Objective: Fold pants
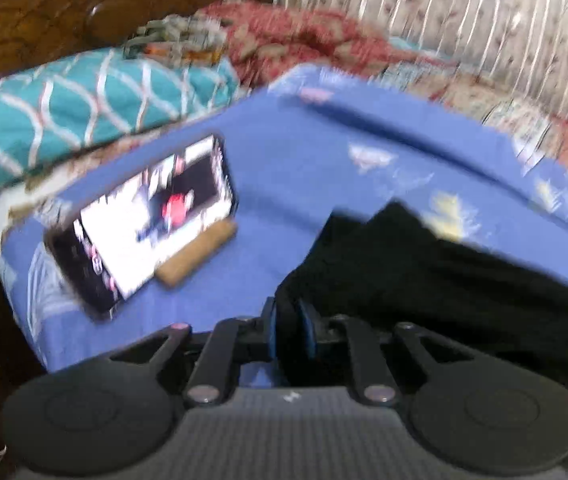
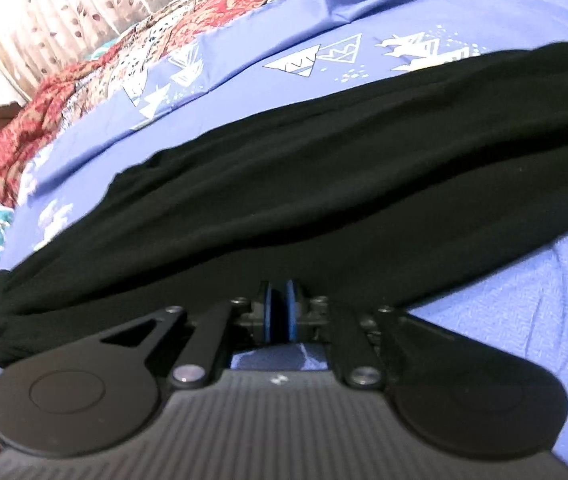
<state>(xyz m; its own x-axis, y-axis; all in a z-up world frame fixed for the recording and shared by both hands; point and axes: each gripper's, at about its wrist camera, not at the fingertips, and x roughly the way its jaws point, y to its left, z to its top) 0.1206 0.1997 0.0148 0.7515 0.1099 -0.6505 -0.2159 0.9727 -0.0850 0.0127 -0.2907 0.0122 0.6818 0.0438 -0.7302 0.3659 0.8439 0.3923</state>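
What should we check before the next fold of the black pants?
1. Left gripper pinching the pants: ok, black cloth sits between its pads.
2. Right gripper pinching the pants: ok, jaws nearly shut on the near edge.
3. Pants lying flat: ok, a long band across the blue sheet.
4. Phone out of the way: ok, it lies beside the pants, apart from them.
5. Far edge straight: cannot tell, the picture is blurred.

Black pants (image 2: 323, 168) folded lengthwise into long band, flat across blue sheet (image 2: 284, 40).
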